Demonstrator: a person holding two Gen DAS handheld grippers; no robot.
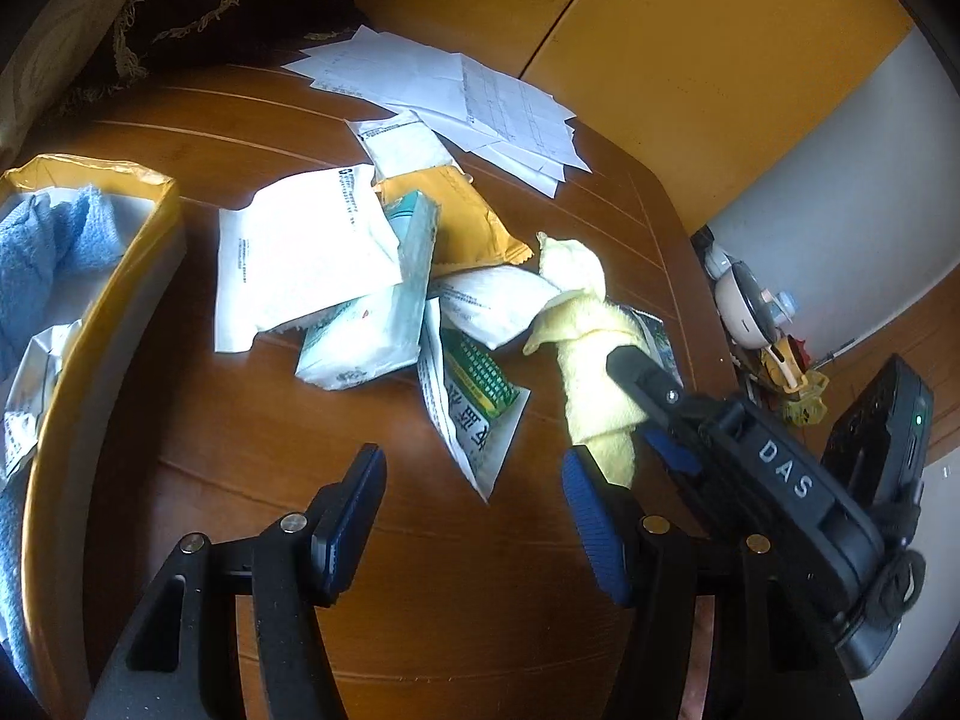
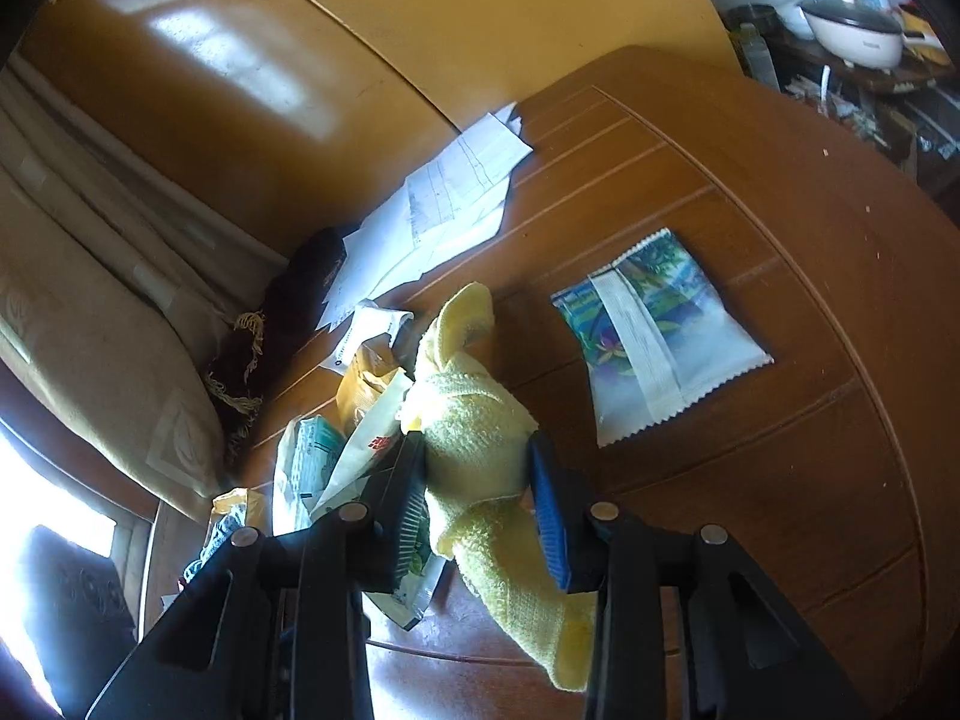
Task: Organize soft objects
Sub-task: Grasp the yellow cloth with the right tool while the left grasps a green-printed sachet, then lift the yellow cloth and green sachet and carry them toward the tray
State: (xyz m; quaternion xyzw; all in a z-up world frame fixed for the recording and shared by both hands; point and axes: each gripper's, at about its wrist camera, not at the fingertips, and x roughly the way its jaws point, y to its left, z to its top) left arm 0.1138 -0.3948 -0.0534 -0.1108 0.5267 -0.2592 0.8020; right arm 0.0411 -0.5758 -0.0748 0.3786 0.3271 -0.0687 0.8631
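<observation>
Yellow washcloth (image 2: 474, 420) lying rolled on worktop (image 2: 750, 240), at 3 o'clock of sachet pile (image 1: 360, 276). Right gripper (image 2: 477, 504) fingers pinching its middle; left gripper (image 1: 474, 516) hanging released, empty. Cloth looking light, limp, ends sagging; mid-roll hold suiting best.

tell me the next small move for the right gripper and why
Probably lift the yellow cloth clear: the right gripper has closed on it, while the bin holding the blue towel sits left of the packet pile.
</observation>
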